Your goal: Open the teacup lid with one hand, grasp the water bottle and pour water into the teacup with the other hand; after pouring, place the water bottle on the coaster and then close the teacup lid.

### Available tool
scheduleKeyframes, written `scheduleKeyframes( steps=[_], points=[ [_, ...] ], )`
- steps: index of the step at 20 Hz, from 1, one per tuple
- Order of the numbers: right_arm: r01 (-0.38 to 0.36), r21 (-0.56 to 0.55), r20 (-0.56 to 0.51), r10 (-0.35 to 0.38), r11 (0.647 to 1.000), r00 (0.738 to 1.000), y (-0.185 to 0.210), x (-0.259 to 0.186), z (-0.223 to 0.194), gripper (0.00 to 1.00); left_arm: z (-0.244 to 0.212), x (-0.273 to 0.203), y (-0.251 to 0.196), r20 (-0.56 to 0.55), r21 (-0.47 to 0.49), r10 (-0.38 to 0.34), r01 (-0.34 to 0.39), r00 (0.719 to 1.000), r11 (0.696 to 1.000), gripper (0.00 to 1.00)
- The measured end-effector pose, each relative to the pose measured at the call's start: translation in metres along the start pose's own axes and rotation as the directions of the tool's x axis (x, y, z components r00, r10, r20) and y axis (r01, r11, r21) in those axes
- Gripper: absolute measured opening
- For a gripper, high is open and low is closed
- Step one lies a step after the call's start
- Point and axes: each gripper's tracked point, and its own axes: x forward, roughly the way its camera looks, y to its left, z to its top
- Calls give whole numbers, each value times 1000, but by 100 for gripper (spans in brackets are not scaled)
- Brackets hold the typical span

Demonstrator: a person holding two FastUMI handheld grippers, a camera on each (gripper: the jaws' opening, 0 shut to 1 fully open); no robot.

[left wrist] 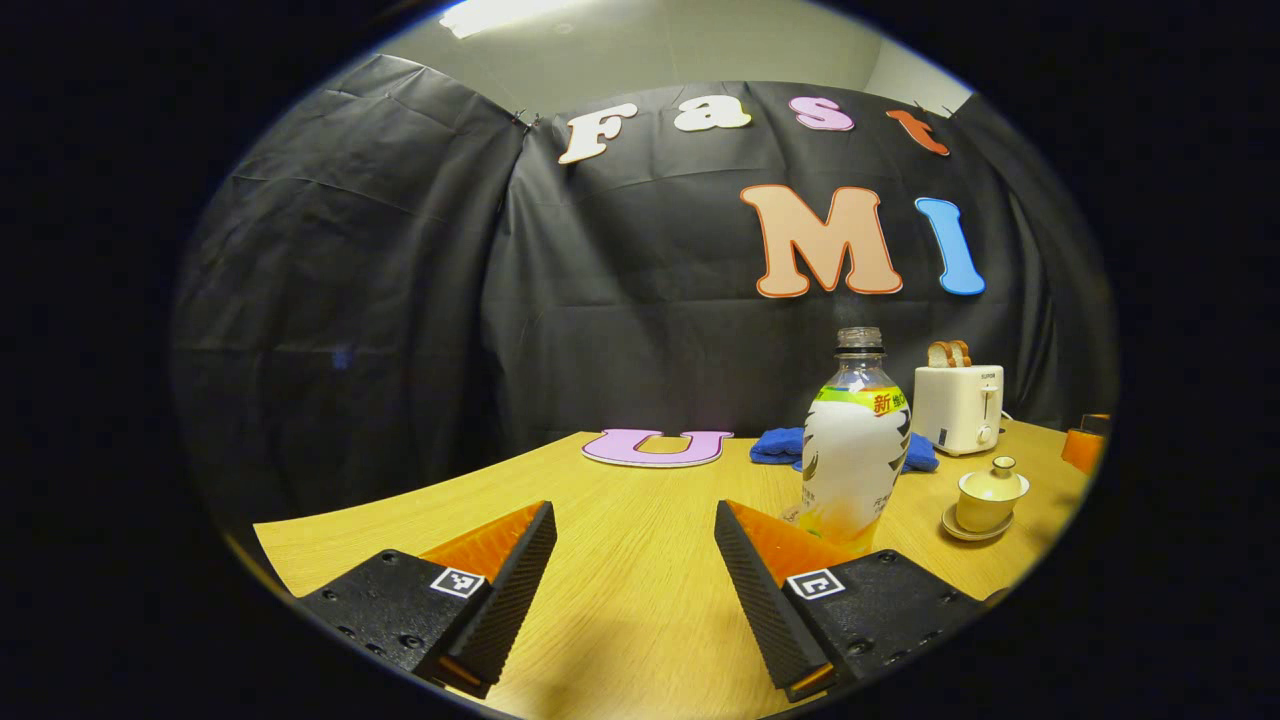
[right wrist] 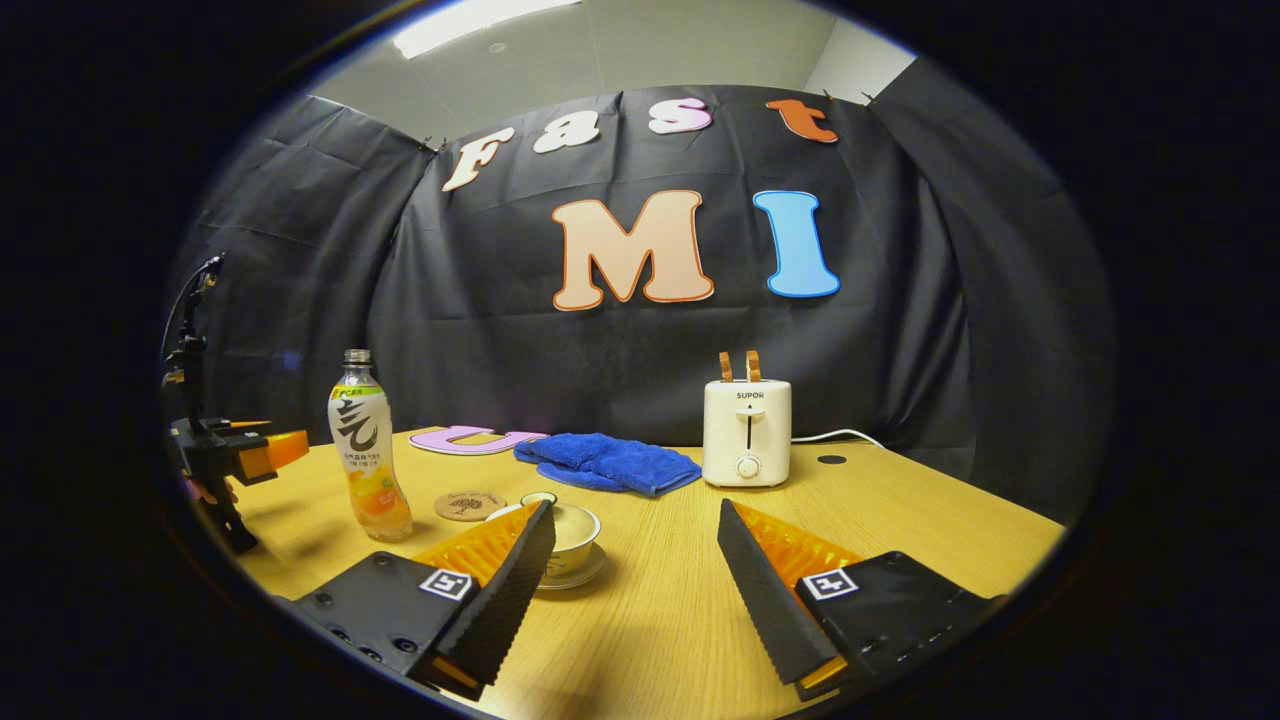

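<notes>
The left gripper view looks low across the wooden table (left wrist: 640, 600) toward the rear wall, with the water bottle (left wrist: 853, 450) close at right. The right gripper view faces the same wall, nearer the teacup (right wrist: 572, 535). Both views share bottle, teacup, toaster (right wrist: 746, 432) and blue cloth (right wrist: 610, 462)

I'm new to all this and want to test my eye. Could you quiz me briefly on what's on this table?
1. True or false: the teacup has its lid on.
2. What lies between the bottle and the teacup: A) coaster, B) toaster, C) blue cloth?
3. Is the left gripper holding anything?

Key: 1 true; 2 A; 3 no, it is open, with the bottle beyond its fingers.
</notes>
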Motion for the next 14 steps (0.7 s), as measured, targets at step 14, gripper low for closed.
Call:
scheduleKeyframes(
  steps=[14],
  points=[
    [-110, 6, -20, 110, 994, 994, 27, 18, -4, 100, -2, 0, -1, 2, -1, 11, -11, 1000, 1000, 93]
  ],
)
